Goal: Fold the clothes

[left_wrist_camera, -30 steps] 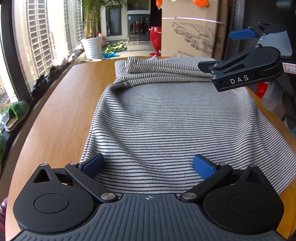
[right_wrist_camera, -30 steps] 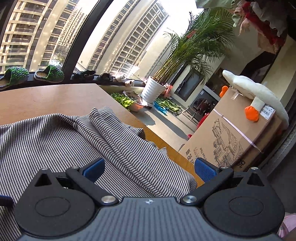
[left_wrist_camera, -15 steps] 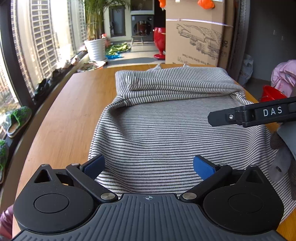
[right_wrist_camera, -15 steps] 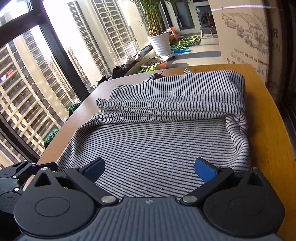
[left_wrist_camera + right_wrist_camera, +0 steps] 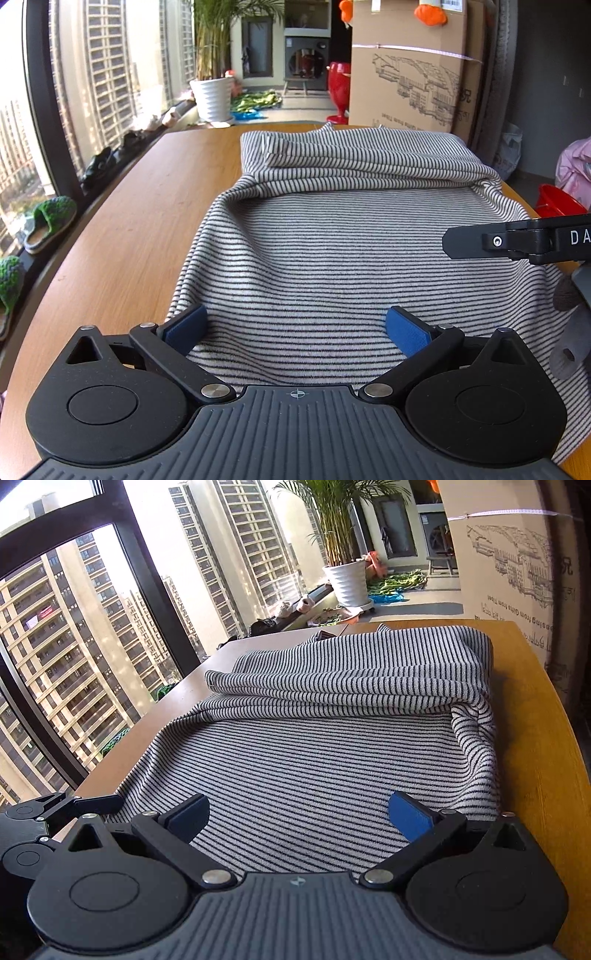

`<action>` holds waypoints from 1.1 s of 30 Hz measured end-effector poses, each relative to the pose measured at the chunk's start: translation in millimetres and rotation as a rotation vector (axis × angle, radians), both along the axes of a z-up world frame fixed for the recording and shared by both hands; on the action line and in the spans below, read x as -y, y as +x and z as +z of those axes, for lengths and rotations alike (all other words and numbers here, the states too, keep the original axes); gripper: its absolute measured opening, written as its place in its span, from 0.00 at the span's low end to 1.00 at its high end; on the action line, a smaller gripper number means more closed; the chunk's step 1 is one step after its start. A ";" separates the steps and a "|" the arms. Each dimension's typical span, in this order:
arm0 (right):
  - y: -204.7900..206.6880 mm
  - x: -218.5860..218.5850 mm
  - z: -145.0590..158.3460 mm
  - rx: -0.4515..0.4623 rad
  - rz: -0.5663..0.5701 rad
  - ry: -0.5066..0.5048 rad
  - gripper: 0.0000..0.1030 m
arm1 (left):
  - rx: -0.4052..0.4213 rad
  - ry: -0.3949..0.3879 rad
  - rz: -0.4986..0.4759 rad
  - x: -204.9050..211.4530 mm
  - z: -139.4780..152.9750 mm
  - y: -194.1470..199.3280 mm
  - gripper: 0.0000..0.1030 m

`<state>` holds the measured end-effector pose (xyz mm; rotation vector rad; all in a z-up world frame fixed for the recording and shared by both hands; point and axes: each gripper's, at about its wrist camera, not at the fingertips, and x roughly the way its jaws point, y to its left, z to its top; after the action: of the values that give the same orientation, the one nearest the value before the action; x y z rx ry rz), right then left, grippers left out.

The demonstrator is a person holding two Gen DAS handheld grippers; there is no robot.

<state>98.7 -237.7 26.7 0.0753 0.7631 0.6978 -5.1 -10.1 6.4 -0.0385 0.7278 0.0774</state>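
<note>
While both claws hang just above the near hem, neither has cloth between its pads. Nearest in the left wrist view, the left gripper stands wide, its blue pads spread apart over the near left part of the striped garment, one pad close to the garment's left edge. The right gripper is equally wide, poised over the near right part, with its right pad close to the garment's right edge and the tabletop's right edge just beyond. Each claw shows at the margin of the other's view, so they sit side by side along the near hem.

The garment lies flat on the wooden tabletop, running lengthwise straight away from both claws toward the far edge. Its near end reaches the near edge and seems to hang a little past it at the right, though the claws' bodies hide that. At the far end the cloth is already doubled over into a thick folded band lying crosswise, parallel to the far edge.

The coming move, as I judge it, turns on this: the long axis points dead ahead, and the hem lies directly below both claws, left nearer the left corner, right nearer the right. Each would drop, pinch its own corner, and carry it forward toward the band.

Beyond the table stand a cardboard box and a potted plant.
</note>
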 end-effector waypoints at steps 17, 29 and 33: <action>-7.0 -3.6 3.4 0.054 0.082 -0.106 1.00 | 0.062 -0.069 0.001 13.2 19.8 -24.5 1.00; -11.3 -15.2 -5.0 0.089 0.075 -0.152 1.00 | 0.046 -0.023 0.048 3.9 15.5 41.3 1.00; -13.9 -14.4 -7.8 0.085 0.054 -0.136 1.00 | 0.005 0.005 0.033 5.9 1.8 47.0 1.00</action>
<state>84.8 -223.3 19.0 -0.0988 0.7316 0.6945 41.9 -16.1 8.2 -0.0454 0.7220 0.1104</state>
